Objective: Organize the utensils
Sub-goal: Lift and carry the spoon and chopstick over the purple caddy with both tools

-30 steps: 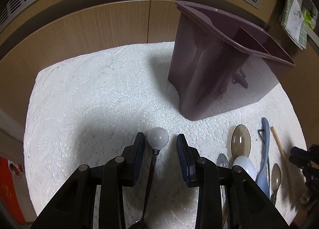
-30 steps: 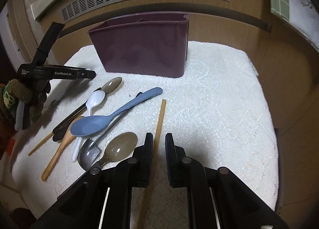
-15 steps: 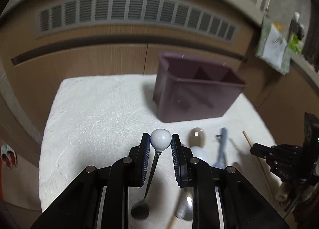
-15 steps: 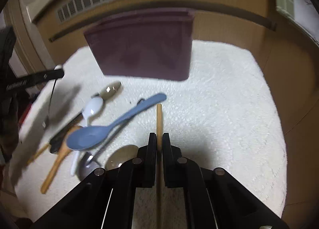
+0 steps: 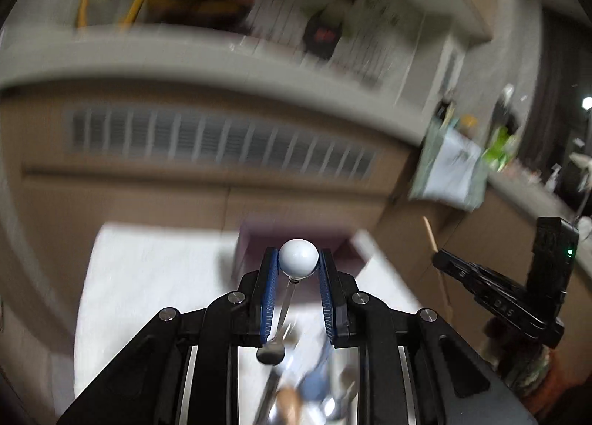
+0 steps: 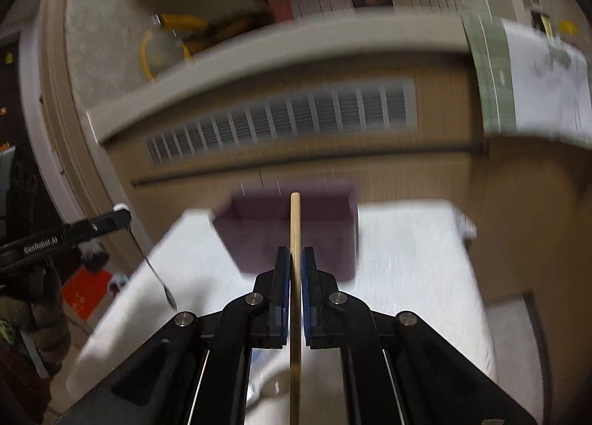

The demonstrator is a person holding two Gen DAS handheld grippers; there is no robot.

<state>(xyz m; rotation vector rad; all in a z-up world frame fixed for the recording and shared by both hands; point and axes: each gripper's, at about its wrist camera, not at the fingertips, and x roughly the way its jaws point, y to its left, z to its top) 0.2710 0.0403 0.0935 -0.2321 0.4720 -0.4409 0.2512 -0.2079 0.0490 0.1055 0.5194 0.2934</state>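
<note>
My left gripper (image 5: 298, 258) is shut on the white ball end of a thin metal stirrer spoon (image 5: 298, 259); the spoon hangs down between the fingers, lifted off the mat. My right gripper (image 6: 295, 256) is shut on a wooden chopstick (image 6: 295, 225) that points forward toward the purple utensil bin (image 6: 325, 225). The bin stands on the white mat (image 6: 407, 258) and also shows behind the ball in the left wrist view (image 5: 255, 240). The right gripper with the chopstick shows at the right of the left wrist view (image 5: 481, 277). The left gripper with the hanging spoon shows at the left of the right wrist view (image 6: 111, 219).
Several blurred utensils, one blue (image 5: 314, 384), lie on the mat below the left gripper. A wooden cabinet with a vent grille (image 6: 281, 121) stands behind the mat. A checked cloth (image 6: 518, 81) hangs at the right.
Both grippers have risen and tilted up, lifting the stirrer spoon and the chopstick off the mat. The right gripper closed on the chopstick a second ago.
</note>
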